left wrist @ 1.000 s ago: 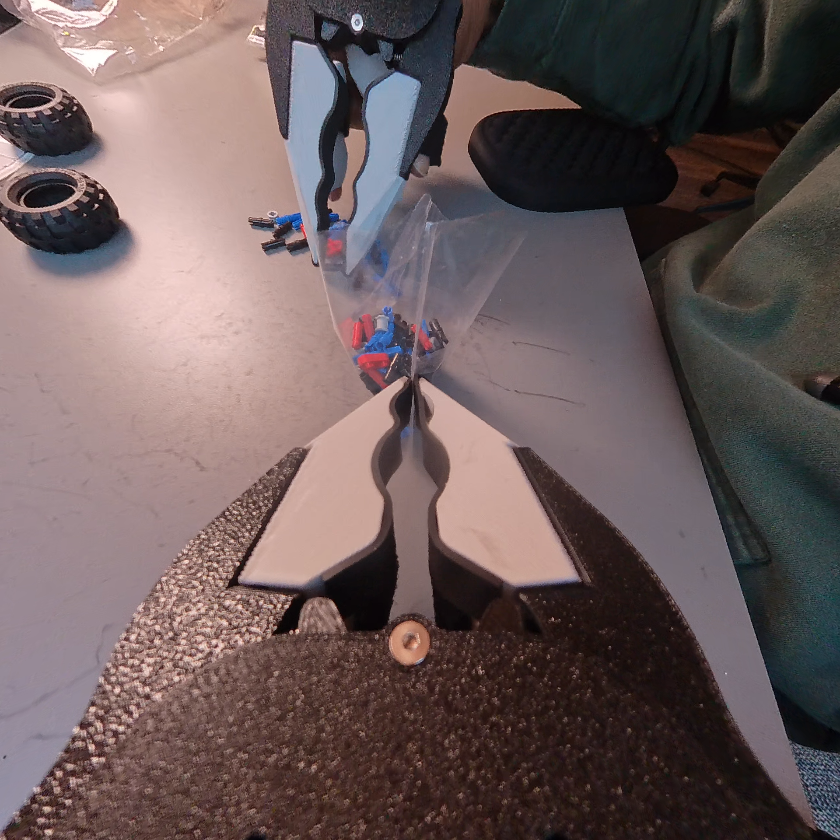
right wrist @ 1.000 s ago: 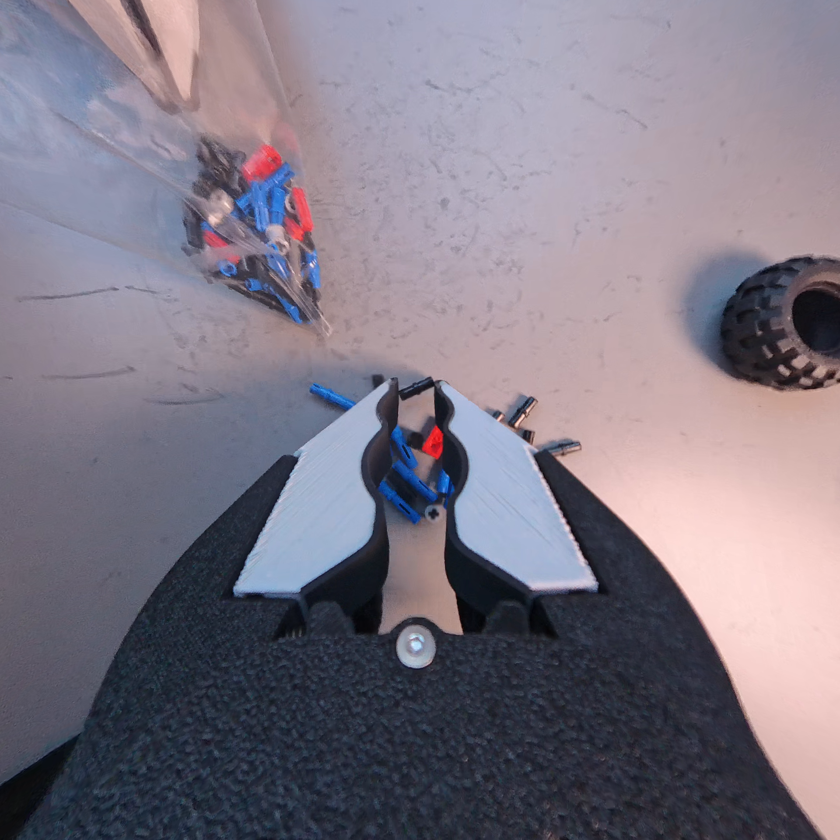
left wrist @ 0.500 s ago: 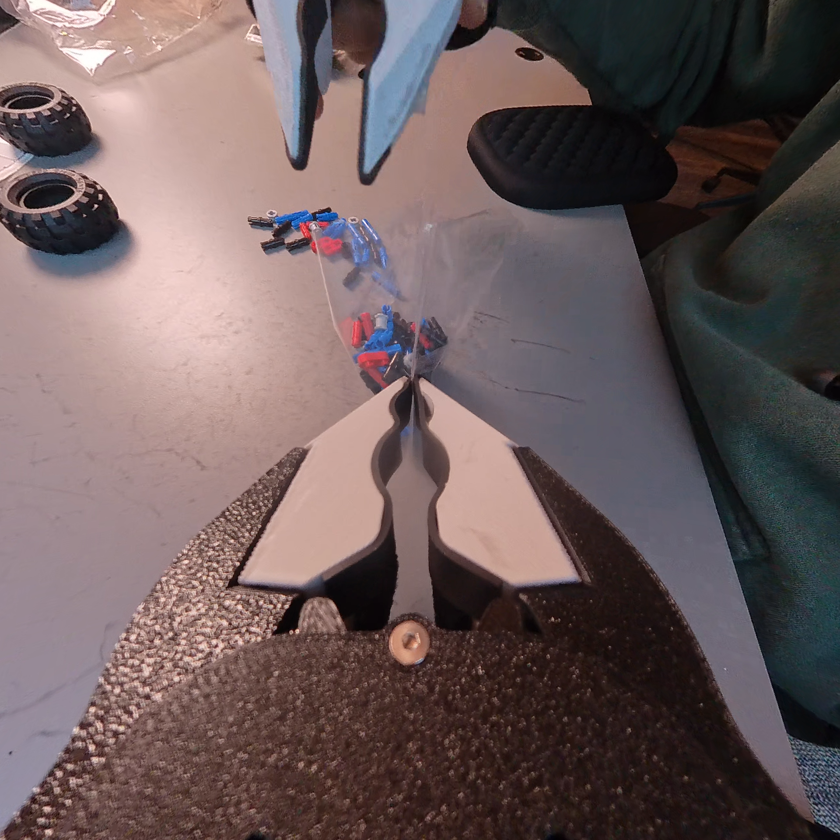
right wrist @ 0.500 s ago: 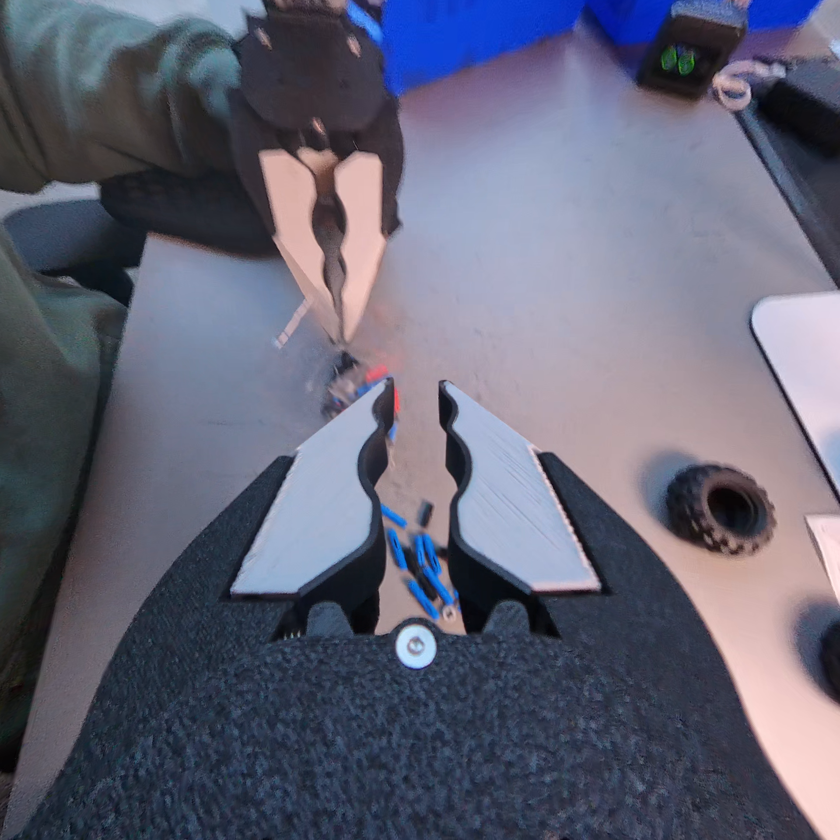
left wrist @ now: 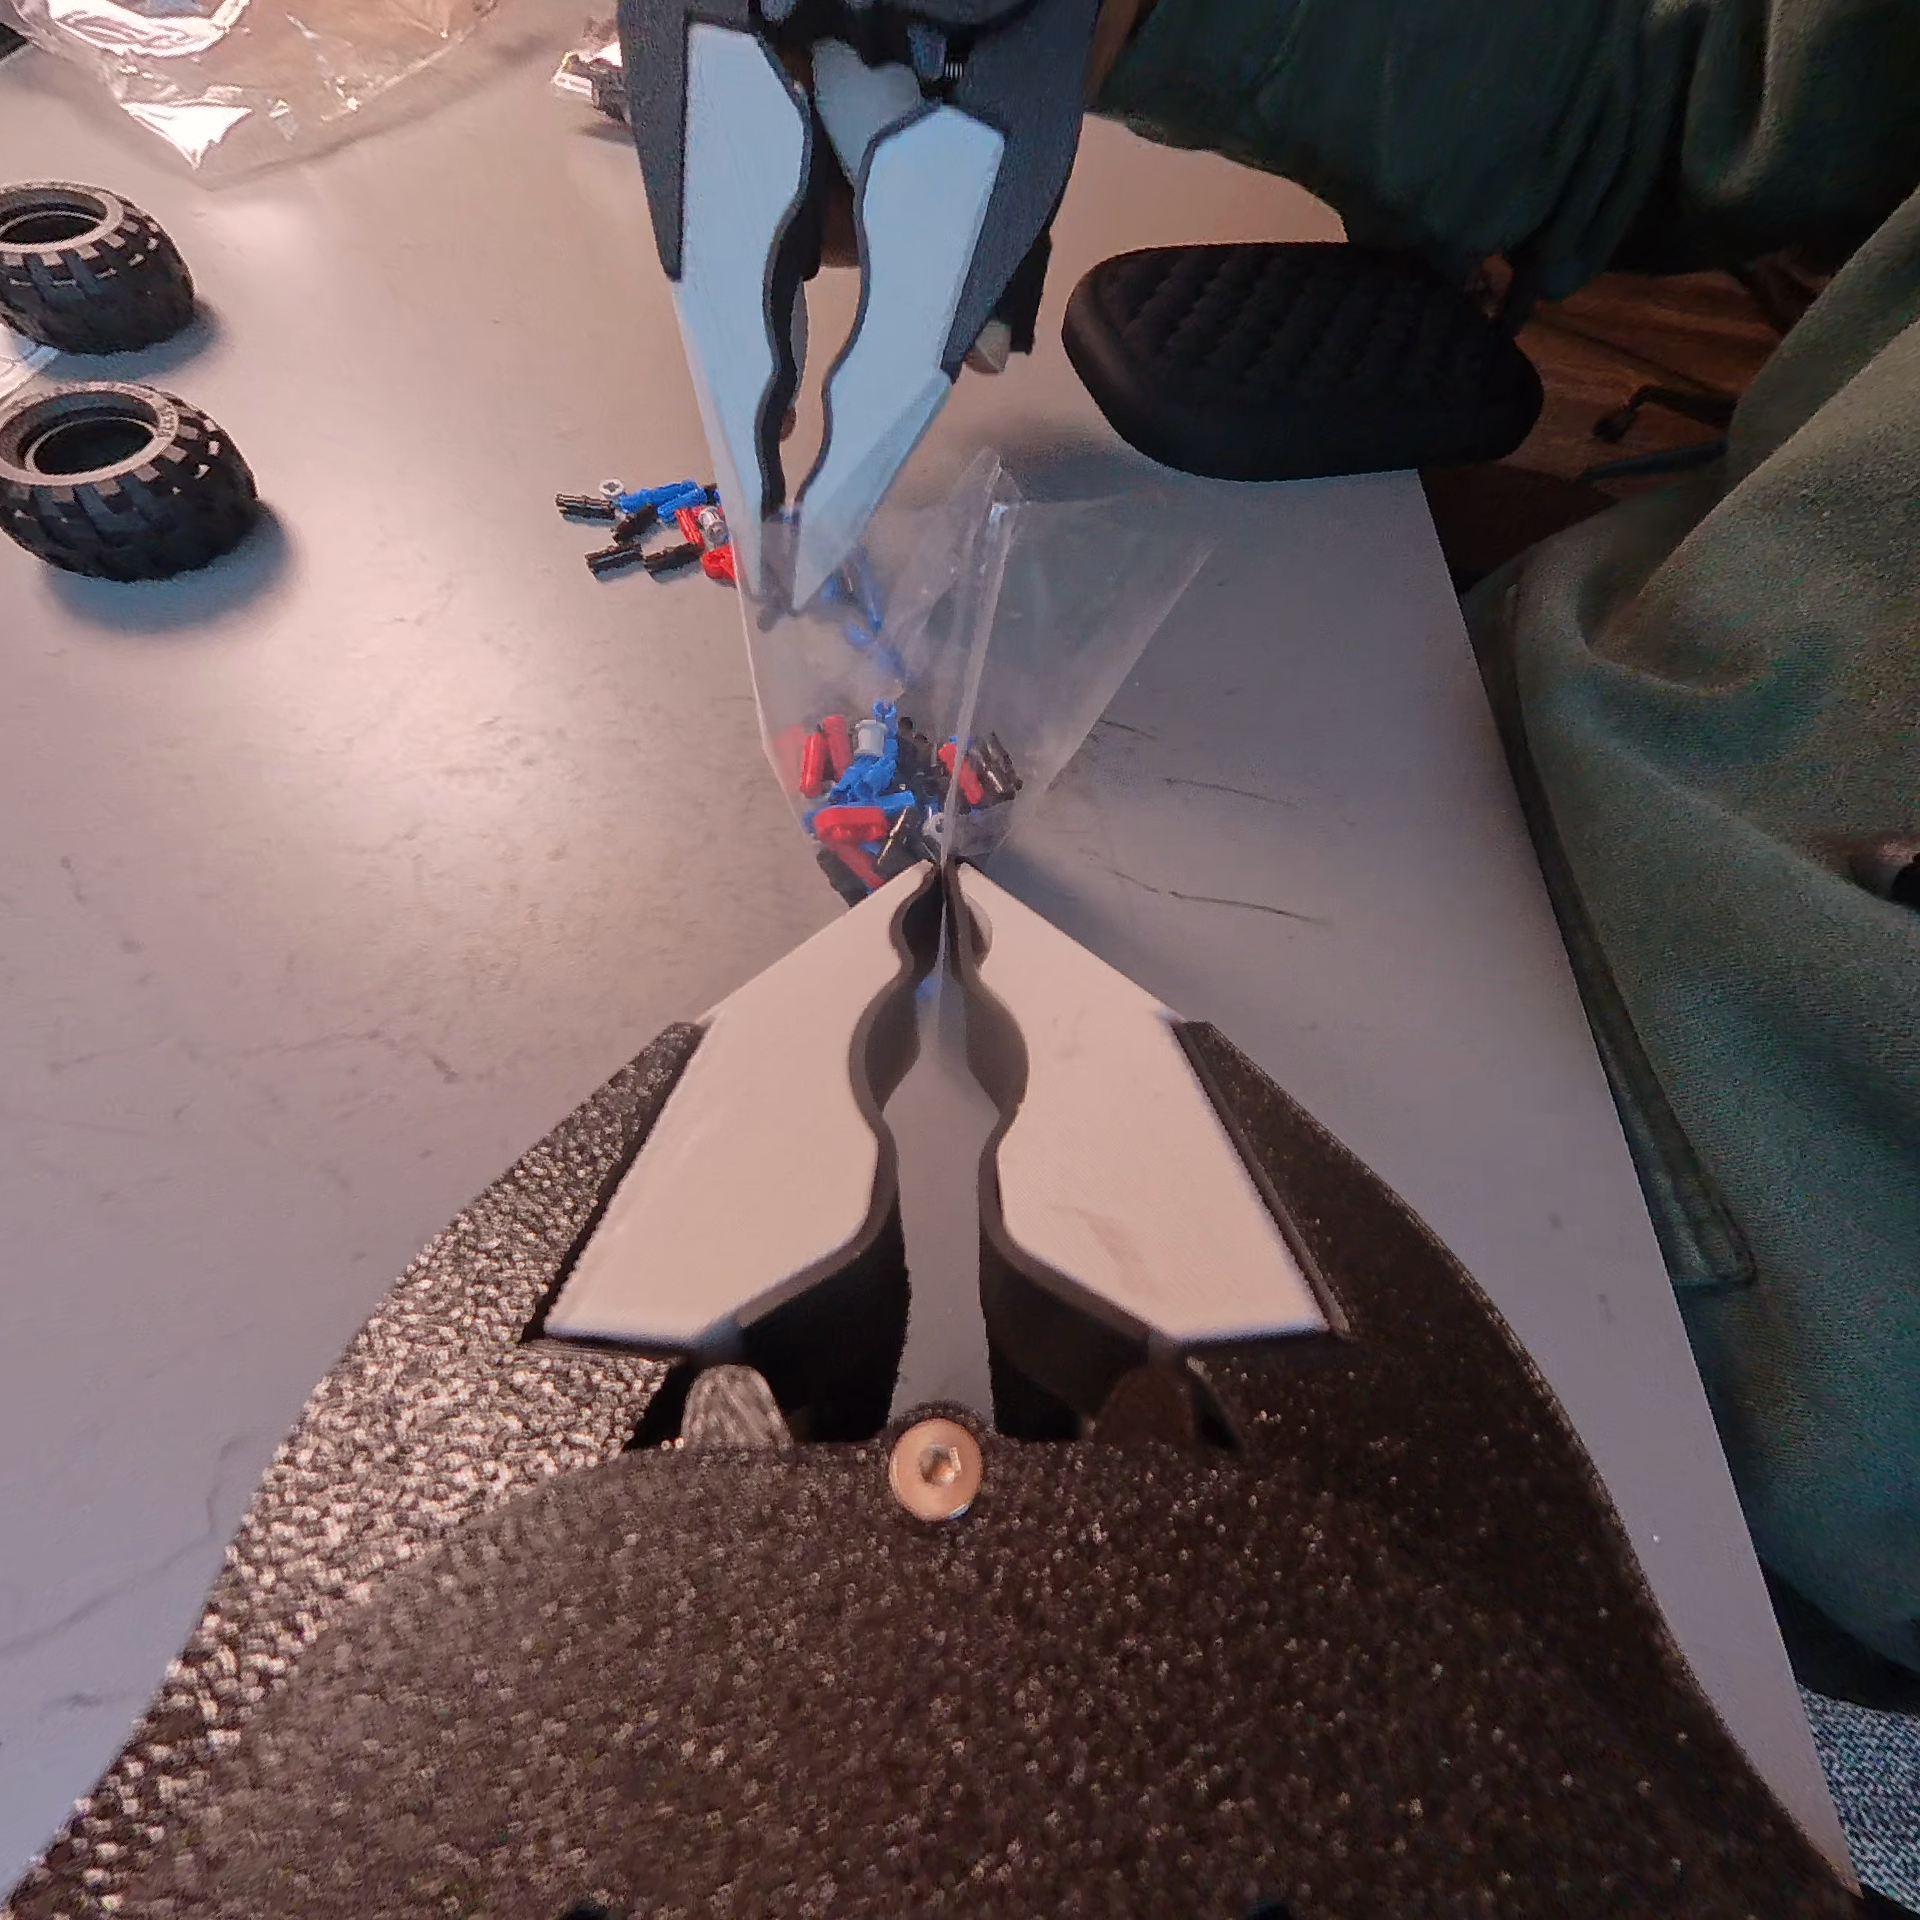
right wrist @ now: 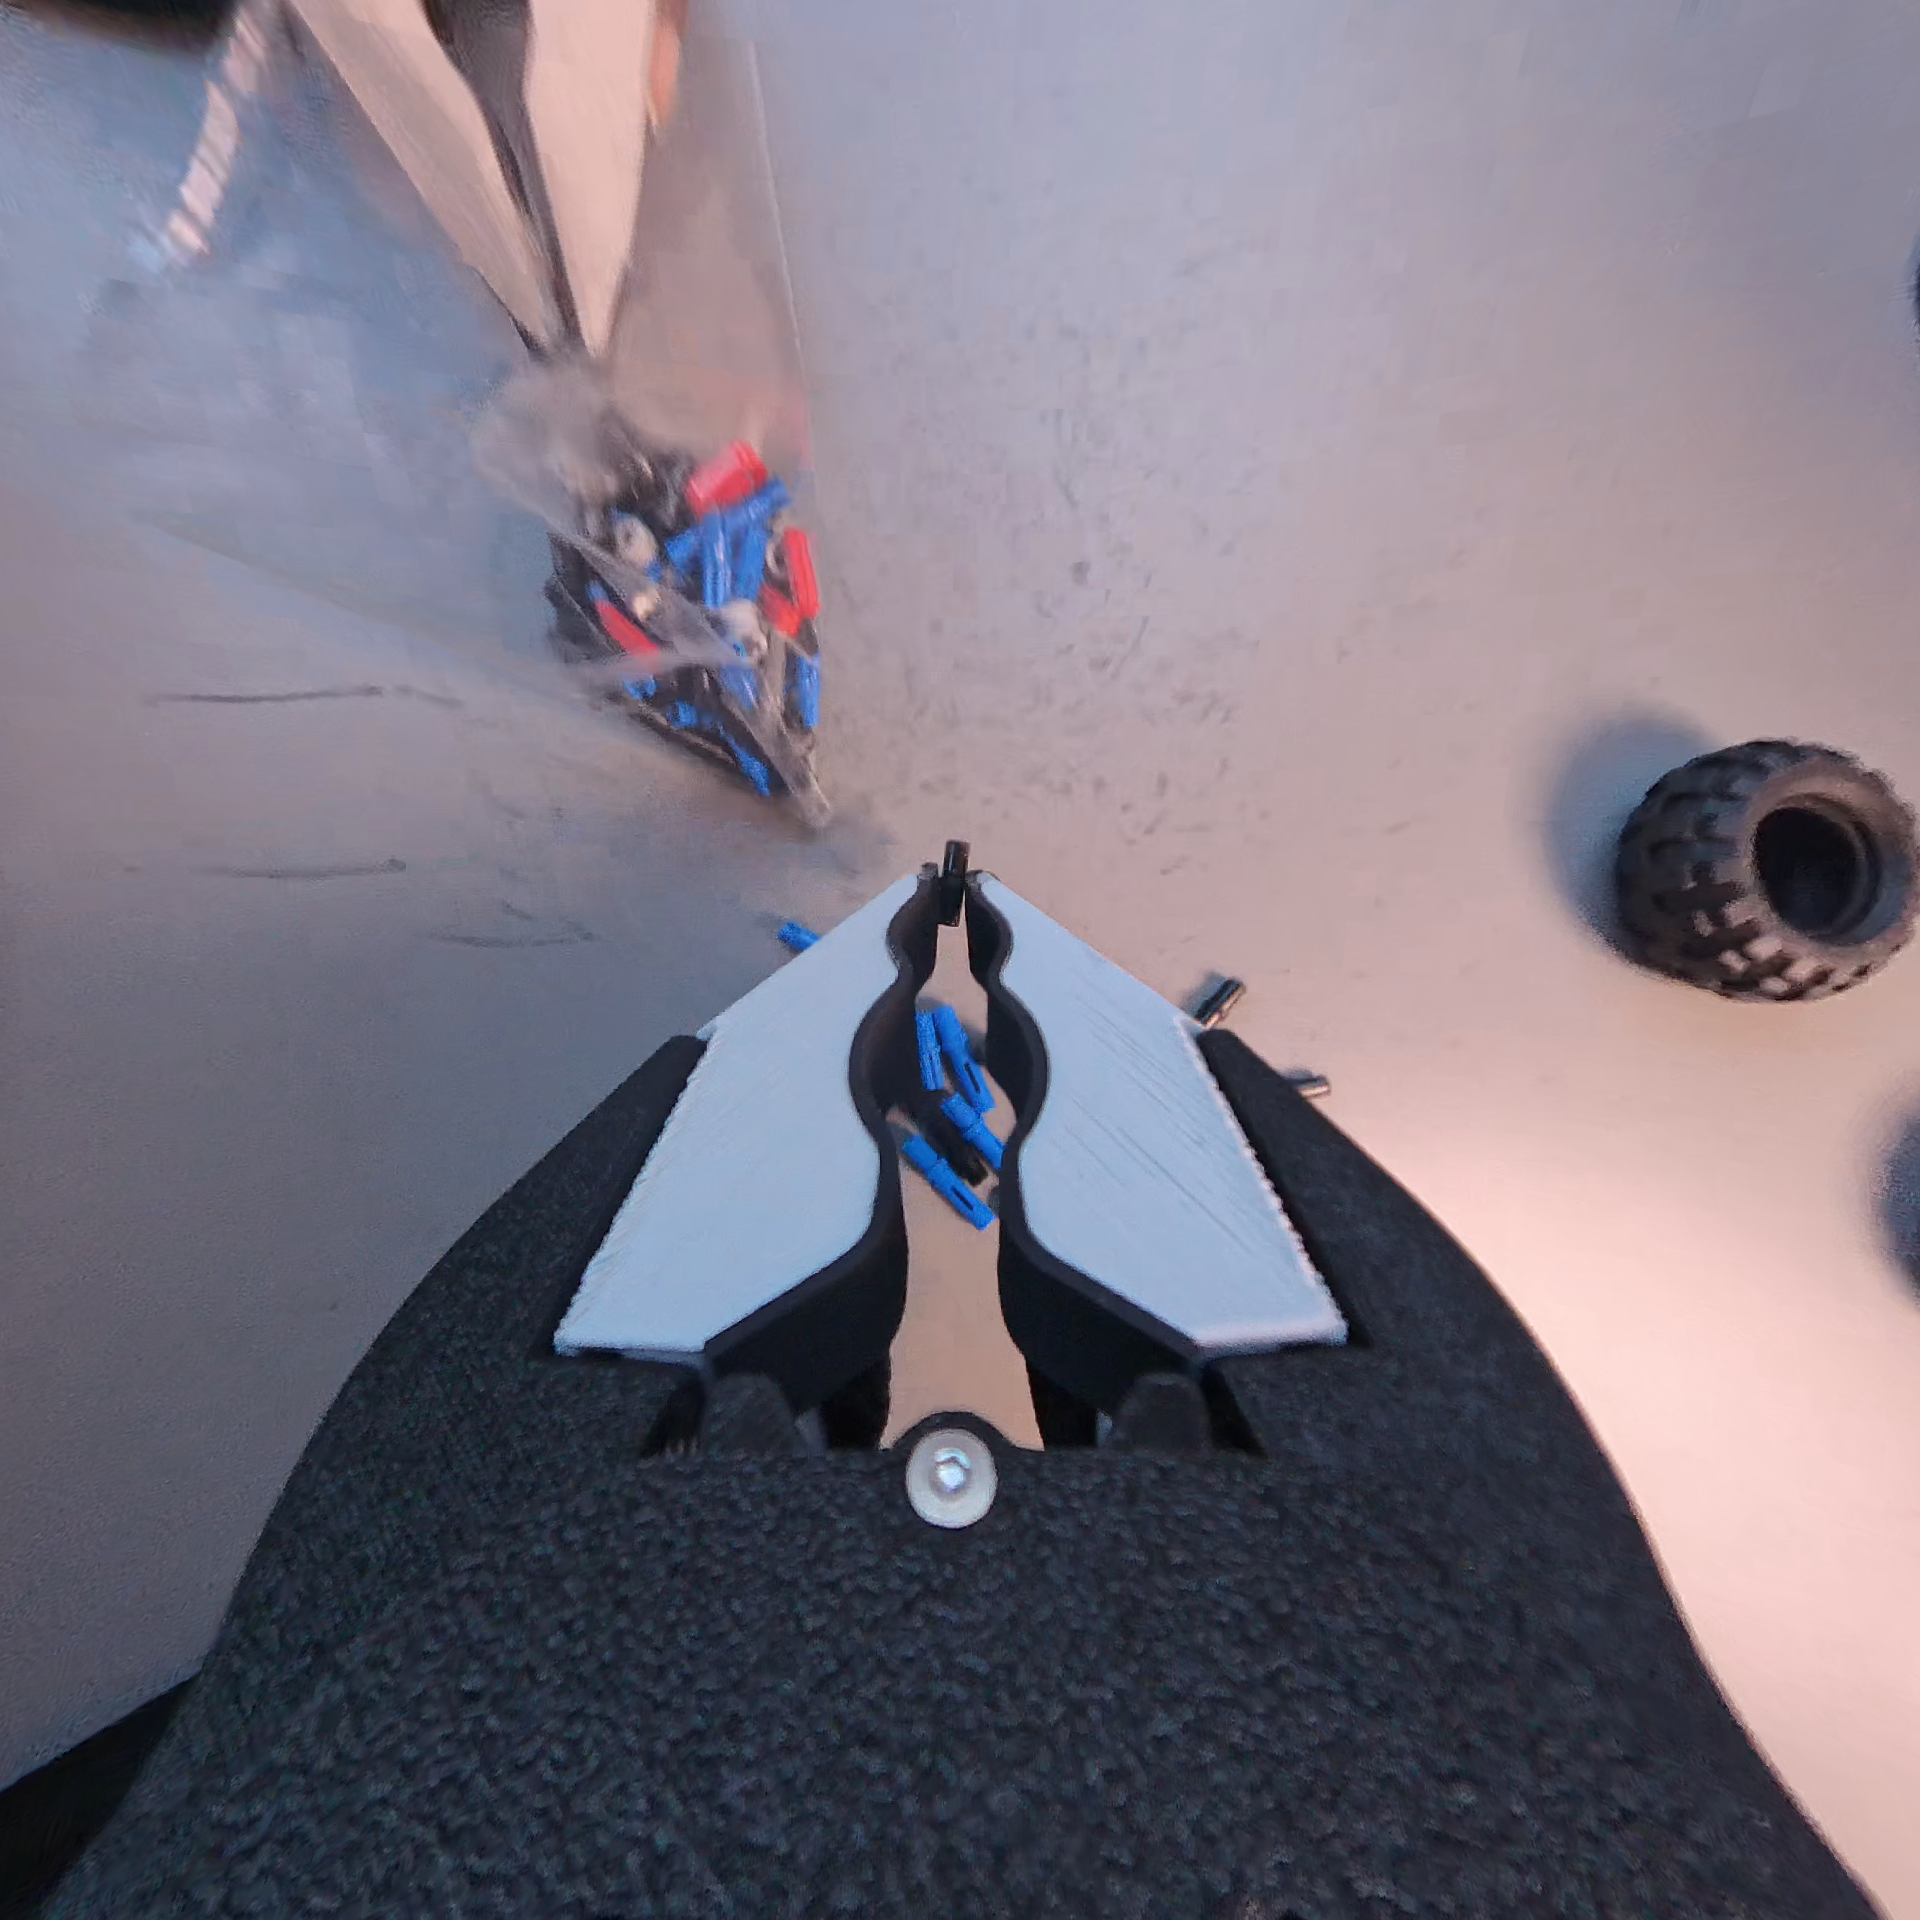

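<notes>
Left wrist view: left gripper (left wrist: 943, 878) pinches a crinkled clear bag (left wrist: 940, 665) of small plastic pins. At twelve o'clock, right gripper (right wrist: 951, 883) clamps one black pin (right wrist: 951, 868); knobbly tyres (left wrist: 114, 488) at ten.

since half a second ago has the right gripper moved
Yes. In the left wrist view the right gripper has come back down toward the loose pins on the table, and is now shut on a black pin.

We see a clear bag (left wrist: 914, 727) of red, blue, black pins pinched at its corner by the left gripper (left wrist: 943, 883). The right gripper (right wrist: 951, 883) pinches one black pin (right wrist: 951, 868); loose pins (left wrist: 655, 525) lie at the bag's 10 o'clock.
</notes>
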The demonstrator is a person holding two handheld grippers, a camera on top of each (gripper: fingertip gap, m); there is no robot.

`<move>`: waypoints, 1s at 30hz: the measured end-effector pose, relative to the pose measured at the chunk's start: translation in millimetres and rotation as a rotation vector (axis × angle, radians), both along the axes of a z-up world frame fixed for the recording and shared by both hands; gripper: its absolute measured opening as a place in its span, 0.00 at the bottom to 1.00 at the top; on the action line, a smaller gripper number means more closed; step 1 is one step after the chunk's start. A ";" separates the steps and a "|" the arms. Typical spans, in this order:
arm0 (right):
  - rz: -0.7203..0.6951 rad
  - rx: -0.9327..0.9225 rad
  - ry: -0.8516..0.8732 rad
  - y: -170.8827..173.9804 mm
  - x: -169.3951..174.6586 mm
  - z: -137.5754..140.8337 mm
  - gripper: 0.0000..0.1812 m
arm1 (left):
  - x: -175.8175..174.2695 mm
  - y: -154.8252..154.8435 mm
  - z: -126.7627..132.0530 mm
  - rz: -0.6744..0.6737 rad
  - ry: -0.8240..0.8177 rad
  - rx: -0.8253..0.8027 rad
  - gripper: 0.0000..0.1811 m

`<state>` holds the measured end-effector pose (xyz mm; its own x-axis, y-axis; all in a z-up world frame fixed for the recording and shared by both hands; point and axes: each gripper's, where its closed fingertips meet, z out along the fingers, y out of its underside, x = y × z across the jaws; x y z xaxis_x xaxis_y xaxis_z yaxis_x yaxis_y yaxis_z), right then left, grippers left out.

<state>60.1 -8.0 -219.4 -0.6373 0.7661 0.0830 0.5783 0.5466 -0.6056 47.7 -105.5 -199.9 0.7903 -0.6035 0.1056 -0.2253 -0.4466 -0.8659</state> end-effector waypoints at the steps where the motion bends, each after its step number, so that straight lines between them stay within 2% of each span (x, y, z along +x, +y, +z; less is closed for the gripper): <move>1: 0.013 -0.027 0.031 -5.4 -3.3 12.7 0.02 | -0.1 -0.1 0.0 0.000 -0.001 0.000 0.00; 5: 0.118 -0.219 0.149 -49.9 -9.4 74.3 0.02 | -0.1 -0.3 0.0 -0.002 -0.002 -0.001 0.00; 7: 0.163 -0.247 0.157 -68.9 -9.4 84.1 0.02 | -0.3 -0.5 0.0 -0.002 0.001 0.000 0.00; 9: 0.181 -0.200 0.150 -74.4 -11.5 76.5 0.08 | -0.7 -0.5 0.1 0.000 0.002 0.000 0.00; 12: 0.161 -0.241 0.158 -70.5 -11.2 76.5 0.09 | -1.3 -0.6 0.3 0.001 0.002 0.000 0.00; 14: 0.123 -0.236 0.158 -54.4 -8.9 73.1 0.09 | -1.5 -0.5 0.3 0.001 0.000 0.000 0.00; 16: 0.132 -0.158 0.112 -34.3 1.9 52.4 0.09 | -1.4 -0.3 0.2 0.000 -0.002 -0.001 0.00; 18: 0.160 -0.033 0.033 -14.0 15.4 17.5 0.11 | -1.3 -0.3 0.2 -0.001 -0.001 0.000 0.00; 20: 0.187 0.007 -0.026 -7.4 26.1 -8.1 0.11 | -1.5 -0.1 0.2 0.001 -0.001 0.000 0.00; 22: 0.194 0.007 -0.049 -7.6 28.8 -20.4 0.10 | -1.8 0.2 0.1 0.004 0.002 0.003 0.00; 24: 0.195 -0.006 -0.036 -7.1 25.1 -18.1 0.01 | -2.0 0.6 0.1 0.006 0.002 0.005 0.00; 27: 0.241 -0.043 -0.022 -15.2 21.5 -3.9 0.00 | -3.4 1.5 0.8 0.013 0.003 0.013 0.00; 30: 0.271 -0.098 0.074 -28.9 9.3 34.7 0.00 | -5.4 2.1 4.3 0.022 -0.006 0.028 0.00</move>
<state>69.4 -36.9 -184.6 -0.8146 0.5757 0.0709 0.3719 0.6122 -0.6978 42.3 -103.4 -195.7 0.8030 -0.5885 0.0943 -0.2099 -0.4273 -0.8794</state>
